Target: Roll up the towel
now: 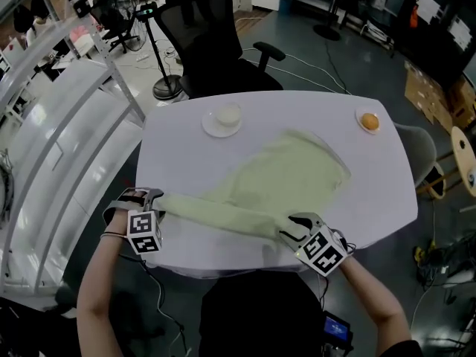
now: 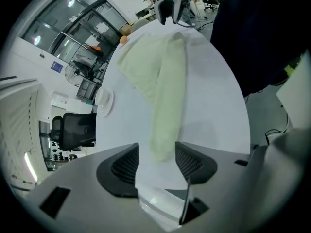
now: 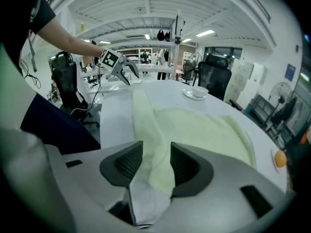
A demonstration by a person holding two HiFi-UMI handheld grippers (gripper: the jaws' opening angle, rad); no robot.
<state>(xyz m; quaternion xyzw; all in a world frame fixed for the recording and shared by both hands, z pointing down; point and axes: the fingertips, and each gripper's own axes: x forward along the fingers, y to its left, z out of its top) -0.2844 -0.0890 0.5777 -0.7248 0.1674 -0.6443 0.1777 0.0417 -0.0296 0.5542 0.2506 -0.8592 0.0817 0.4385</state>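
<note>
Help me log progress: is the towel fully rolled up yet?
No, only the near edge of the towel is rolled, while its far part lies flat on the table.

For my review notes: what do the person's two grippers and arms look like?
The left gripper and right gripper alike: light grey bodies, dark ribbed pads, each carrying a white cube with black square markers. Bare forearms; a short black sleeve shows in the right gripper view.
</note>
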